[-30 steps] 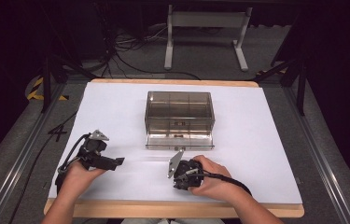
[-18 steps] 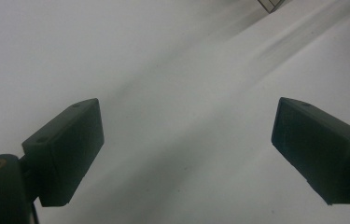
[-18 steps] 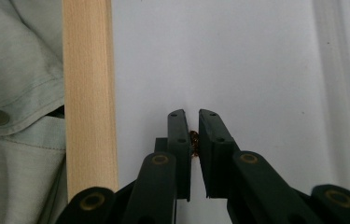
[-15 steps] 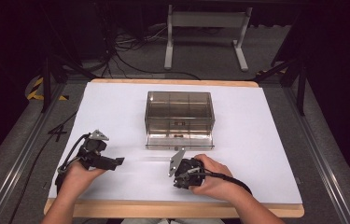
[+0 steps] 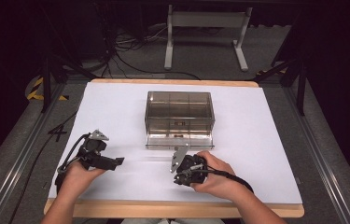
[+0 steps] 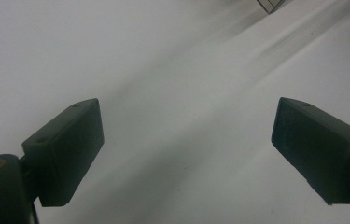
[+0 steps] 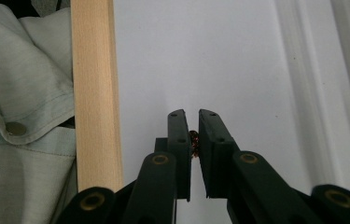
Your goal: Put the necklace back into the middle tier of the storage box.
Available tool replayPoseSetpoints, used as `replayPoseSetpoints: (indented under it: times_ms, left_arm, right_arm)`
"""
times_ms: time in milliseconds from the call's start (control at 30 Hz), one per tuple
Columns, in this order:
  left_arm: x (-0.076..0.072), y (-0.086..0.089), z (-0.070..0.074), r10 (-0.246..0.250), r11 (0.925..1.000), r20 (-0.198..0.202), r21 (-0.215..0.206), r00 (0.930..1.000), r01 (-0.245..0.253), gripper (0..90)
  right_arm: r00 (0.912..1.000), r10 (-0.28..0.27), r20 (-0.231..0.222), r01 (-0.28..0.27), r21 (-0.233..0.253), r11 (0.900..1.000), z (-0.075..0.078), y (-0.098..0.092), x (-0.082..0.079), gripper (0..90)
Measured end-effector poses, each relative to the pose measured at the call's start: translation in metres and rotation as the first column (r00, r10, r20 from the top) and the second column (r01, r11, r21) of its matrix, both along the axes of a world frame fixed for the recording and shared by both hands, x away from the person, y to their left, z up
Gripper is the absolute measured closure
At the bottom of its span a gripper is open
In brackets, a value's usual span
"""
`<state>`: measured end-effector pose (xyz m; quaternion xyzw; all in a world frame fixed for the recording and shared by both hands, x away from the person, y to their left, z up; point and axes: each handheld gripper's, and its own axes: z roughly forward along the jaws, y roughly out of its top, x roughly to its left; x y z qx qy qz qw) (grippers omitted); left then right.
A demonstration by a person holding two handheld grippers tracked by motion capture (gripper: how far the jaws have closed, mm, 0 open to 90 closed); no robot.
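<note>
The white surface (image 5: 116, 107) is bare apart from one thing, a smoky see-through drawer box (image 5: 179, 109) set square in the middle, within reach of both hands. Its bottom drawer (image 5: 178, 140) stands pulled out toward the person, presumably so something can go in or come out. The right tongs (image 5: 178, 173) lie just in front of that drawer, tipped over so they look back toward the wooden table edge (image 7: 95, 93) and the person's shirt (image 7: 18, 93). In the right gripper view their jaws are nearly together, with a tiny dark, reddish bit (image 7: 194, 141) pinched between them; what it is I cannot tell, it is too small. I would guess it is bound for the drawer, which would explain why that hand waits so close. The left tongs (image 5: 116, 161) sit well off to the left, low over bare surface, jaws spread wide and holding nothing, probably kept ready and out of the way.
</note>
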<state>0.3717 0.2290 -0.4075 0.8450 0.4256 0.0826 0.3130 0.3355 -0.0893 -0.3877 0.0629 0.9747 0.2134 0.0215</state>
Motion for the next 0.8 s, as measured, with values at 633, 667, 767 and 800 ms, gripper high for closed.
replayPoseSetpoints:
  times_ms: [633,667,767,800]
  left_arm:
    - [0.0,0.0,0.0,0.001,1.0,0.002,0.004,1.0,-0.001,9.9]
    - [0.0,0.0,0.0,0.002,1.0,0.002,0.003,1.0,-0.002,9.9]
    - [0.0,0.0,0.0,0.004,1.0,-0.001,0.0,1.0,-0.004,9.9]
    - [0.0,0.0,0.0,0.003,1.0,0.002,0.003,1.0,-0.003,9.9]
  right_arm:
    - [0.9987,-0.045,0.024,0.043,0.055,0.998,0.026,-0.005,0.01,83.9]
    - [0.9986,-0.043,0.032,0.041,0.061,0.997,0.027,-0.005,0.011,83.9]
    - [0.9981,-0.055,0.028,0.053,0.059,0.997,0.031,-0.006,0.012,83.9]
    - [0.9976,-0.06,0.032,0.058,0.06,0.996,0.033,-0.006,0.013,83.9]
